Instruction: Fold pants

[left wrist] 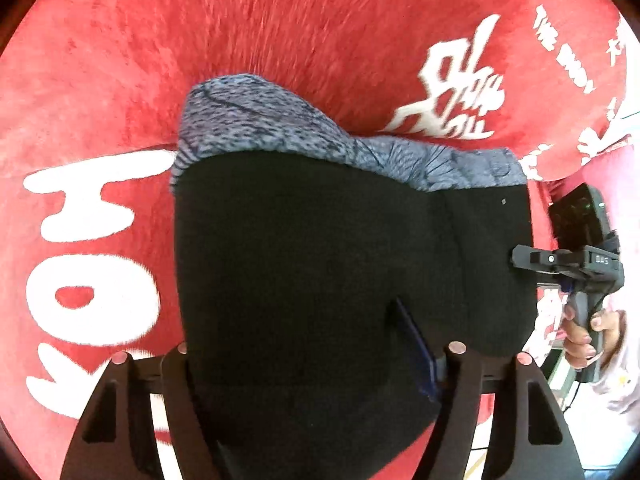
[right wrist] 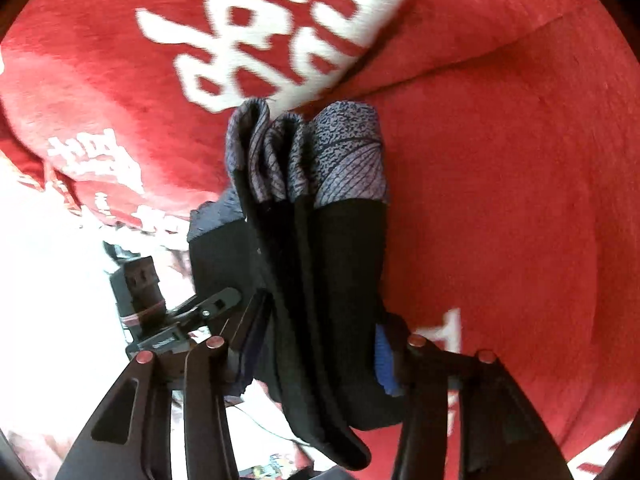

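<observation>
Fuzzy red blanket (left wrist: pixel 120 80), folded black pants (left wrist: pixel 320 260) (speckled cuffs)

Both views are evenly and brightly lit; no hard shadows are cast on the red blanket (left wrist: pixel 280 20). Radial motion blur is seen in the blanket pile at the top of the left wrist view. The white lettering (right wrist: pixel 280 32) is smeared in the right wrist view. The lower-left area (right wrist: pixel 52 280) there is blown out to white. Detail in the black pants (left wrist: pixel 320 280) is crushed to near-flat black. Strong fisheye bending and dark vignette corners are present in both.
</observation>
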`<act>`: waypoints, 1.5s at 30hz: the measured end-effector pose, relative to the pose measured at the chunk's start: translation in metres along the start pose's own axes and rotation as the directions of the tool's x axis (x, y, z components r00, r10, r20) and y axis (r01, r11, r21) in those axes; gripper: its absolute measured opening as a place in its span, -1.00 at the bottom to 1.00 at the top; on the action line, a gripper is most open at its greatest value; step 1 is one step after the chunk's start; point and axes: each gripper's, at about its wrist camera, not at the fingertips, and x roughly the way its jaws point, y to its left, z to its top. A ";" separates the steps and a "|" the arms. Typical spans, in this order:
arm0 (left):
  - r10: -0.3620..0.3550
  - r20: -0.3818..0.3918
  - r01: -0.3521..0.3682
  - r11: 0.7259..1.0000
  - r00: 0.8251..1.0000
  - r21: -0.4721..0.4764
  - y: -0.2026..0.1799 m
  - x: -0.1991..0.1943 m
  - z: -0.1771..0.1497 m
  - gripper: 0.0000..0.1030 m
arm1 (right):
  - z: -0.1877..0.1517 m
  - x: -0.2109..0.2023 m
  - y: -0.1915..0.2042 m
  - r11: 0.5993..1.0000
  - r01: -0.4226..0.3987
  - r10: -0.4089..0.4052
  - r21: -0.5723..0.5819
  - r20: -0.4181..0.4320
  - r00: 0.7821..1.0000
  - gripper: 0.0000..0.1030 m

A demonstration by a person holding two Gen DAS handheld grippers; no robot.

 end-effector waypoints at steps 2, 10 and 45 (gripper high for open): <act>0.014 0.008 -0.014 1.000 1.000 0.018 -0.005 -0.015 -0.010 0.41 | -0.011 -0.003 0.009 1.000 -0.017 0.017 -0.001 -0.007 1.000 -0.02; 0.093 -0.003 -0.093 0.996 0.996 -0.015 0.012 -0.053 -0.080 0.42 | -0.079 0.009 0.024 0.998 -0.054 0.055 0.033 -0.035 0.998 -0.03; 0.491 0.064 -0.485 0.870 0.869 -0.089 -0.006 -0.017 -0.109 1.00 | -0.087 0.065 0.096 0.800 0.562 -0.554 -0.212 0.103 0.826 -0.66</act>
